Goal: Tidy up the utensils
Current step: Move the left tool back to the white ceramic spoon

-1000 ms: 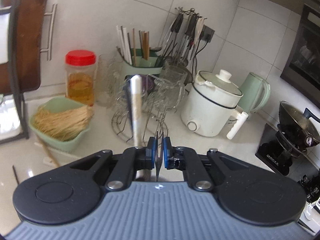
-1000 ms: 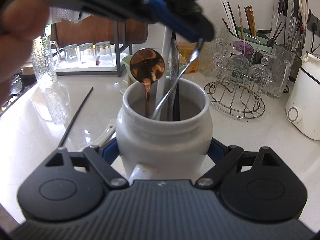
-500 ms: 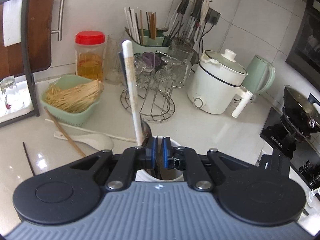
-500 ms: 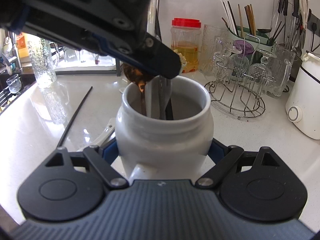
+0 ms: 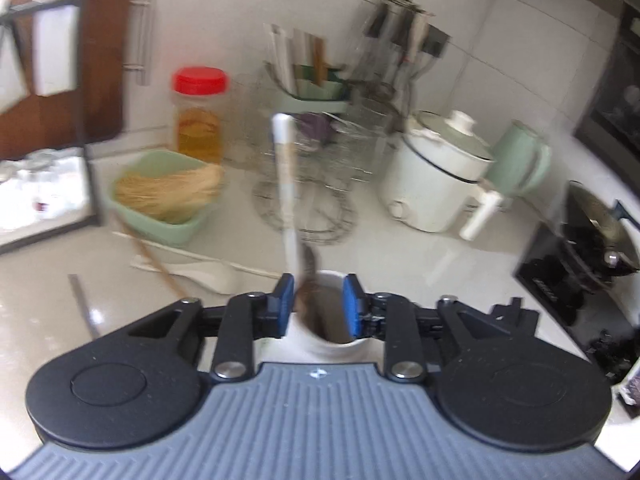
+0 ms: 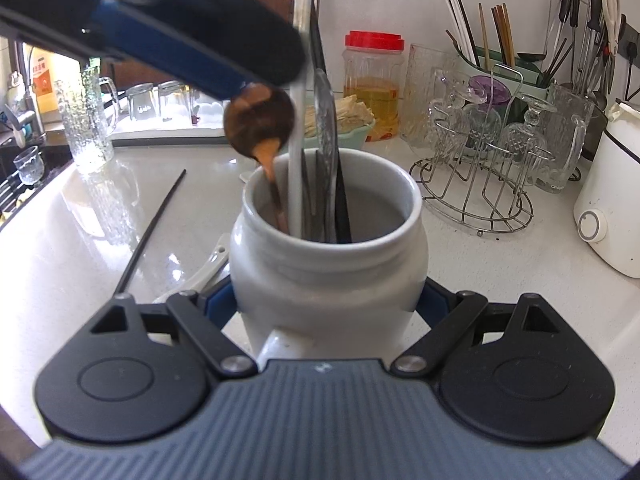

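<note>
My right gripper [image 6: 326, 300] is shut on a white ceramic jar [image 6: 328, 268] standing on the counter. In the jar stand a copper spoon [image 6: 259, 124], a white-handled utensil [image 6: 298, 168], a steel utensil [image 6: 325, 136] and a dark one. My left gripper [image 5: 318, 304] is open above the jar's mouth [image 5: 332, 320], empty, its finger [image 6: 168, 44] over the jar's left side. The white handle [image 5: 286, 184] rises just left of the jaws. A white spoon [image 5: 200, 274], a wooden chopstick [image 5: 154, 260] and a black stick [image 6: 154, 228] lie on the counter.
A green basket of noodles [image 5: 168, 196], a red-lidded jar [image 6: 374, 76], a wire glass rack [image 6: 484, 160], a white cooker [image 5: 440, 180], a green kettle [image 5: 520, 160] and a stove with a pan [image 5: 592, 248] surround the counter. A chopstick holder [image 6: 496, 32] stands by the wall.
My left gripper has opened and let go of the thin metal utensil, which now stands in the jar. The left gripper has drawn back and up a little. The right gripper has not moved.
</note>
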{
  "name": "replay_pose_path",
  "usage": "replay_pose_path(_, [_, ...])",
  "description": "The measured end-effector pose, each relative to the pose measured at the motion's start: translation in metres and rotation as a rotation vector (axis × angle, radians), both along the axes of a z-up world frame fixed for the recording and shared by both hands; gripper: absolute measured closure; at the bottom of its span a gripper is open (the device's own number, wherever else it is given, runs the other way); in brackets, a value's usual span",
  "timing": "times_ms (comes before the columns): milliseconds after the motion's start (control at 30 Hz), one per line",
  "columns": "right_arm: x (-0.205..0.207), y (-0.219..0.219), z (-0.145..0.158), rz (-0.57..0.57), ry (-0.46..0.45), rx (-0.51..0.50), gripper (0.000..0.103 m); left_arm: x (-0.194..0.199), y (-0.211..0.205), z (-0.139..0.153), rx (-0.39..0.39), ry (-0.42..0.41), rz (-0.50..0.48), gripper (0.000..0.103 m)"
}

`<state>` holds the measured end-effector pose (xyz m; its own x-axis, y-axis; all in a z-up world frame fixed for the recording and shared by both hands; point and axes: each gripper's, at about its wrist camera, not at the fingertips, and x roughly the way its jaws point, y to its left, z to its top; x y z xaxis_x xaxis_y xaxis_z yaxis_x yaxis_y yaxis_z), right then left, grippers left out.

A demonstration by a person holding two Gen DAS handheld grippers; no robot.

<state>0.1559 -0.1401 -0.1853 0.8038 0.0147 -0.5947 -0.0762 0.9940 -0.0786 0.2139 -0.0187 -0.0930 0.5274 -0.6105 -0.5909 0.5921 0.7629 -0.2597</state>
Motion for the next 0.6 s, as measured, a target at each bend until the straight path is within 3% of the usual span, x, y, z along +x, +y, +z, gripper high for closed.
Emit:
replay_pose_path(333, [0.003, -0.001, 0.001, 0.013, 0.019, 0.005, 0.011, 0.002, 0.048, -0.013, 0.054, 0.074, 0.170, 0.064])
replay_pose_path(600, [0.004, -0.001, 0.001, 0.014, 0.026, 0.003, 0.012, 0.027, 0.050, -0.053, 0.114, 0.224, 0.225, 0.064])
